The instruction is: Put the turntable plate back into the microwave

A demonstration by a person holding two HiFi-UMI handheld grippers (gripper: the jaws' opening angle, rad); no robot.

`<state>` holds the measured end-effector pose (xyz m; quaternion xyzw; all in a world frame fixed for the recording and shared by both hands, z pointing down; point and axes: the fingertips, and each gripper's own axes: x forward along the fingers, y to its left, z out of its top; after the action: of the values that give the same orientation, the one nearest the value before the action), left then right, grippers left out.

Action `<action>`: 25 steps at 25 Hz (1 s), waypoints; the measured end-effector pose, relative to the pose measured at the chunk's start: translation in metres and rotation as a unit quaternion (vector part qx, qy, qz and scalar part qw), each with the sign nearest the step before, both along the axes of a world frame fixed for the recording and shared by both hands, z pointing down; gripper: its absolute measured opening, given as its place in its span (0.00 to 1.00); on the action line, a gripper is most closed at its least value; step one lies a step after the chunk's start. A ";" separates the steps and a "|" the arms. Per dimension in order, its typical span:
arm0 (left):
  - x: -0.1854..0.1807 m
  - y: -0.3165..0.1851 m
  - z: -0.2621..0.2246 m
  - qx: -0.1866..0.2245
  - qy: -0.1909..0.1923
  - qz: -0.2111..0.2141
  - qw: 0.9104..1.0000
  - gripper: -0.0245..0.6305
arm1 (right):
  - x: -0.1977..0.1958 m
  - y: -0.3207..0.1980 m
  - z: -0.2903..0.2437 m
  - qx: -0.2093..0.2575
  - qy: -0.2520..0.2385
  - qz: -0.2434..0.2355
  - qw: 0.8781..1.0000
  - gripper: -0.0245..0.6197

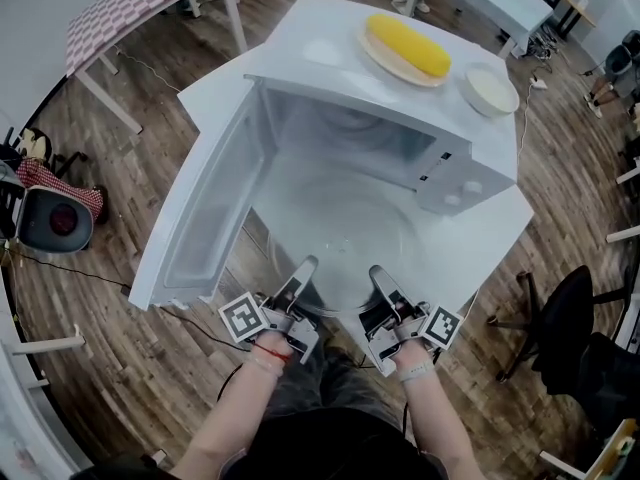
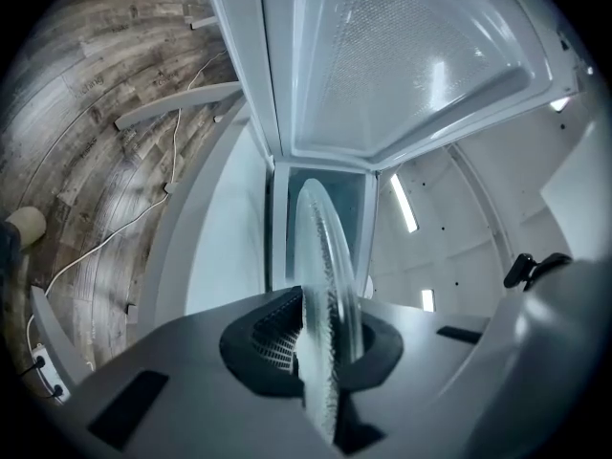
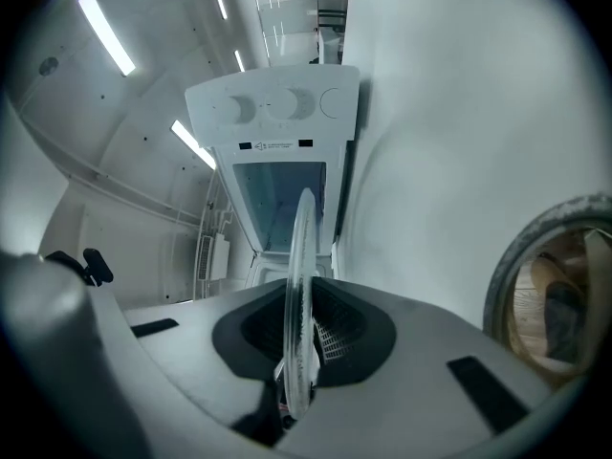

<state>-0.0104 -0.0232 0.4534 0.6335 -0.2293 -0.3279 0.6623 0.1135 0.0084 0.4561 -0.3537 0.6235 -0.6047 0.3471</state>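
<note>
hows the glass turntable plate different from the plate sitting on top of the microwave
The turntable plate is clear glass; the plate on top is opaque tan. The turntable plate is gripped at its near rim by the left gripper and right gripper before the open microwave, bare; the plate on top rests on the microwave, holding yellow corn. Both are round.

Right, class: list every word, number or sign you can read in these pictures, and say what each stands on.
Nothing here reads clearly.
Microwave control panel: a dark strip of small print below the knobs, too blurred to read.
Marker cubes: black-and-white square patterns, no letters.
Glass plate: no print visible.
</note>
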 end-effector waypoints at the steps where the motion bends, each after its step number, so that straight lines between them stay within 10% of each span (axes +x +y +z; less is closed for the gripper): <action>1: 0.001 -0.004 0.001 -0.003 0.000 0.000 1.000 0.08 | 0.001 -0.004 0.001 -0.002 0.001 0.001 1.000 0.10; 25: 0.021 -0.103 0.012 -0.003 0.010 -0.009 1.000 0.08 | 0.024 -0.103 0.009 -0.007 0.007 0.031 0.999 0.10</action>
<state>0.0101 -0.1258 0.4657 0.6260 -0.2294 -0.3392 0.6636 0.1371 -0.0944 0.4654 -0.3795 0.6106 -0.5953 0.3589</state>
